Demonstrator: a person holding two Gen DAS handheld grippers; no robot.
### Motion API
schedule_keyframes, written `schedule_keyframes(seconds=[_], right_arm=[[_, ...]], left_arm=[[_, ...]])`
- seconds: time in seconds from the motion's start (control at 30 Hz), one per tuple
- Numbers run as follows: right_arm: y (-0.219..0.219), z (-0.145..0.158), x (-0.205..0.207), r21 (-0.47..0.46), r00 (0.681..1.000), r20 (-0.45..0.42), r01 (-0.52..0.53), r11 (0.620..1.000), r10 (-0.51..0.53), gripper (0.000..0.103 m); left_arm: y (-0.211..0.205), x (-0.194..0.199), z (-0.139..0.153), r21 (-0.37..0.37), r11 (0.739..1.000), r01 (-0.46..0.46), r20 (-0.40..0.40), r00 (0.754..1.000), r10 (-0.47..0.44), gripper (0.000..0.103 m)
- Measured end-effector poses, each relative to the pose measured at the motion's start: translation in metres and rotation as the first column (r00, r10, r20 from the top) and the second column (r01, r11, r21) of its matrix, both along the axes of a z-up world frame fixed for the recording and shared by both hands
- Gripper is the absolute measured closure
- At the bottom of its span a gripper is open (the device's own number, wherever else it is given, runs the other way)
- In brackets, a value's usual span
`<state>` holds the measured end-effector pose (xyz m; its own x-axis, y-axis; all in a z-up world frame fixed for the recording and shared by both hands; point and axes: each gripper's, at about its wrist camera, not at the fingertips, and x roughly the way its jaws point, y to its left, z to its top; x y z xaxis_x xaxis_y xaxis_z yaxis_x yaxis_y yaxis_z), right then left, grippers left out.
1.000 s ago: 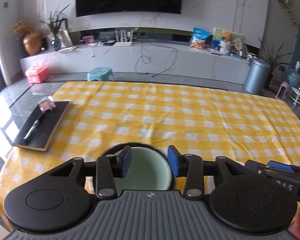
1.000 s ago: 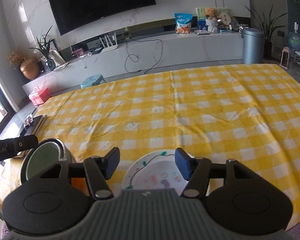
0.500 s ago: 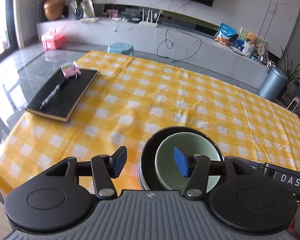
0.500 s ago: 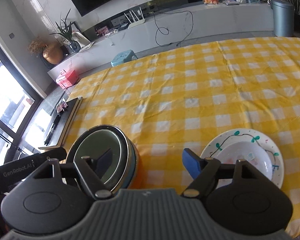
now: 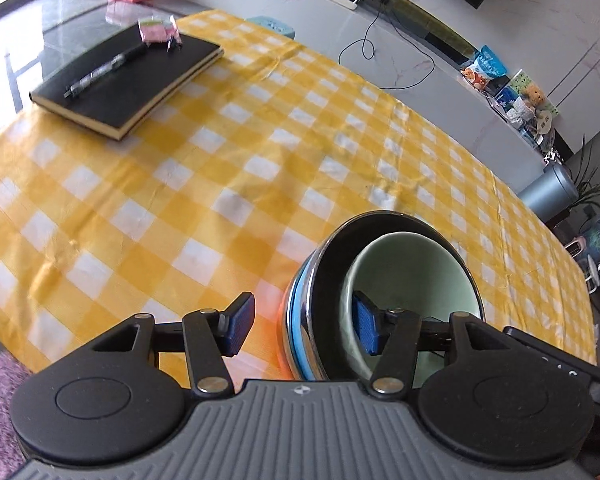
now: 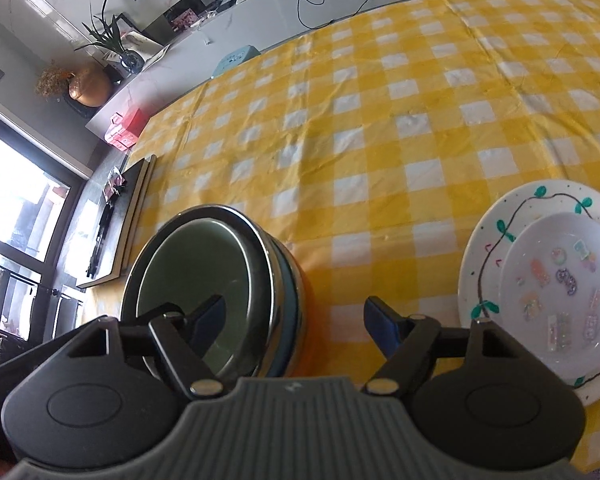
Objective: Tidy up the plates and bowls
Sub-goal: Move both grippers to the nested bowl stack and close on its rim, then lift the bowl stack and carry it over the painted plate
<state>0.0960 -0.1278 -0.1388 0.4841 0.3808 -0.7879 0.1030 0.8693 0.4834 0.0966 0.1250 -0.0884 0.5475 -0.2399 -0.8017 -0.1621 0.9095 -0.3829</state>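
Left gripper (image 5: 304, 330) spread wide across the black bowl's (image 5: 332, 264) rim, green bowl (image 5: 416, 276) nested inside. Right gripper (image 6: 294, 314) spread too, straddling the other rim; white plate (image 6: 496, 236) off right.

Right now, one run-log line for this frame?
left claw: open, straddling bowl stack rim | right claw: open, straddling opposite rim | plate: untouched

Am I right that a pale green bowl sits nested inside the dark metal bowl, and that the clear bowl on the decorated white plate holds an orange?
Not quite. The green bowl does sit inside the dark metal bowl, but the clear bowl on the decorated plate holds no orange. The right wrist view shows only small flat pastel patches in it, too small to tell whether they are loose pieces or decoration.
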Motion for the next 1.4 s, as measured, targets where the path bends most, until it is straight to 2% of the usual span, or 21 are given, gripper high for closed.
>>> schedule_keyframes(seconds=[0.23, 0.43, 0.63, 1.07, 1.4], right_arm=[[-0.002, -0.014, 0.009, 0.037, 0.999, -0.045, 0.027, 0.999, -0.025, 0.034], [-0.006, -0.022, 0.011, 0.065, 0.997, -0.07, 0.039, 0.997, -0.034, 0.041], [-0.007, -0.024, 0.011, 0.131, 0.997, -0.075, 0.031, 0.991, -0.021, 0.058], [-0.002, -0.017, 0.009, 0.105, 0.998, -0.054, 0.032, 0.994, -0.026, 0.062], [-0.018, 0.002, -0.001, 0.138, 0.999, -0.028, 0.043, 0.99, -0.039, 0.064]], left_arm=[[-0.001, 0.009, -0.009, -0.027, 1.0, -0.002, -0.025, 1.0, 0.002, 0.042], [-0.005, 0.013, -0.014, -0.05, 0.999, 0.015, -0.035, 0.999, -0.017, 0.05], [-0.008, 0.013, -0.012, -0.04, 0.999, 0.018, -0.042, 0.999, -0.02, 0.051], [-0.009, 0.011, -0.01, -0.032, 0.999, 0.008, -0.035, 0.999, -0.009, 0.052], [-0.023, 0.002, 0.019, -0.008, 1.0, 0.021, 0.014, 1.0, -0.021, 0.052]])
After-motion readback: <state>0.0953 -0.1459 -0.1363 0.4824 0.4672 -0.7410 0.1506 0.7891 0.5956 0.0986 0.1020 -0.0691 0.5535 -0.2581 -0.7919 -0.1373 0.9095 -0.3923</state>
